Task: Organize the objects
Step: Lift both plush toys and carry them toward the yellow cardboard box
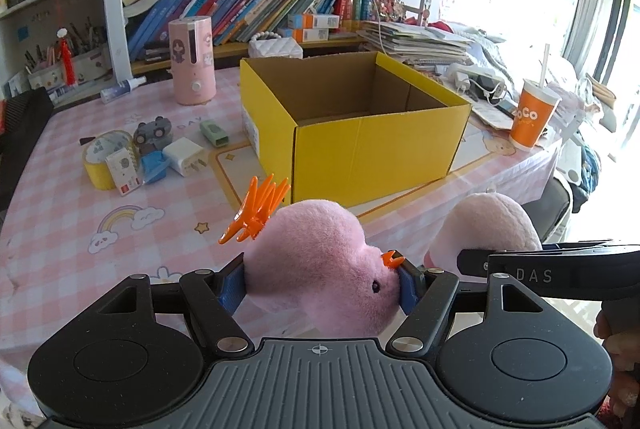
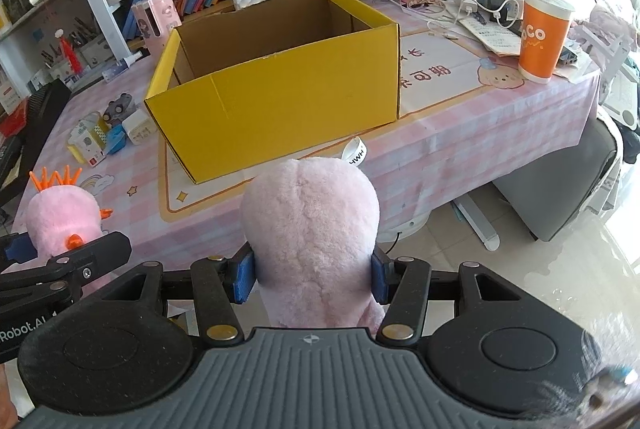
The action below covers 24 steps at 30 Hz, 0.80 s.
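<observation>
My left gripper [image 1: 322,287] is shut on the head end of a pink plush toy [image 1: 316,253] with an orange crest and beak. My right gripper [image 2: 312,275] is shut on the toy's pink body end [image 2: 310,225], which has a white label. Both hold it above the near edge of the table, in front of an open, empty yellow cardboard box [image 1: 360,133] that also shows in the right wrist view [image 2: 276,89]. The head end shows at the left of the right wrist view [image 2: 60,213].
A cluster of small items lies left of the box: a yellow tape roll [image 1: 98,159], a white charger [image 1: 184,157], a grey toy [image 1: 152,137] and a green case [image 1: 214,133]. A pink humidifier [image 1: 192,61] stands behind. An orange cup [image 1: 534,117] stands right. Bookshelves line the back.
</observation>
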{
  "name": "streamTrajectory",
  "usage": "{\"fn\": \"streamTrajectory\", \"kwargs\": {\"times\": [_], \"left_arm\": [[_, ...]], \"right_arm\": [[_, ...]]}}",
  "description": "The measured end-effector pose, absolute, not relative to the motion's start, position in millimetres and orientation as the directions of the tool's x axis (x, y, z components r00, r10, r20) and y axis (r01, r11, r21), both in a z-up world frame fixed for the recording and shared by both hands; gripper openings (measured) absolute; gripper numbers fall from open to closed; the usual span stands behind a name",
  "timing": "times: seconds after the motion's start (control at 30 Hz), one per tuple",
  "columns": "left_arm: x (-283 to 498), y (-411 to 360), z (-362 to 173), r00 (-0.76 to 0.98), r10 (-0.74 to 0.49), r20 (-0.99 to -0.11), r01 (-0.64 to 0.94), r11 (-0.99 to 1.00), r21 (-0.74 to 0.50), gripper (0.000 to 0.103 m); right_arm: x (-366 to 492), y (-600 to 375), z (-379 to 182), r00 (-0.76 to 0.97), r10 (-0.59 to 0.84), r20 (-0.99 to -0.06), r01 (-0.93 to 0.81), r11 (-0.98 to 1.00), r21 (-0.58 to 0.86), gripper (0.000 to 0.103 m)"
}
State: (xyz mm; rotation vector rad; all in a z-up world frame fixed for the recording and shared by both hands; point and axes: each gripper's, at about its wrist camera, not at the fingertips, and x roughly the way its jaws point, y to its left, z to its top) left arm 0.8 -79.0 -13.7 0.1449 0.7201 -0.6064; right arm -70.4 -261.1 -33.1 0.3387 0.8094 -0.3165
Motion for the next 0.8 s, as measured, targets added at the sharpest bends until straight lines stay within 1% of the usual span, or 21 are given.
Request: {"fn": "streamTrajectory", "kwargs": {"times": [0.6, 0.8], "left_arm": [[7.5, -98.1, -13.1, 0.6, -0.481, -0.639, 0.587, 0.808, -0.057, 0.071], [11.9, -107.1, -7.7, 0.619, -0.487, -0.617, 0.592, 0.805, -0.042, 0.071]], "right_arm": [[-60.5, -275.1, -35.3, 0.648, -0.141, -0.749, 0.398, 0.9, 0.176, 0.051], [-55.9, -283.1, -27.6, 0.675, -0.153, -0.722, 0.388, 0.906, 0.17, 0.051]]}}
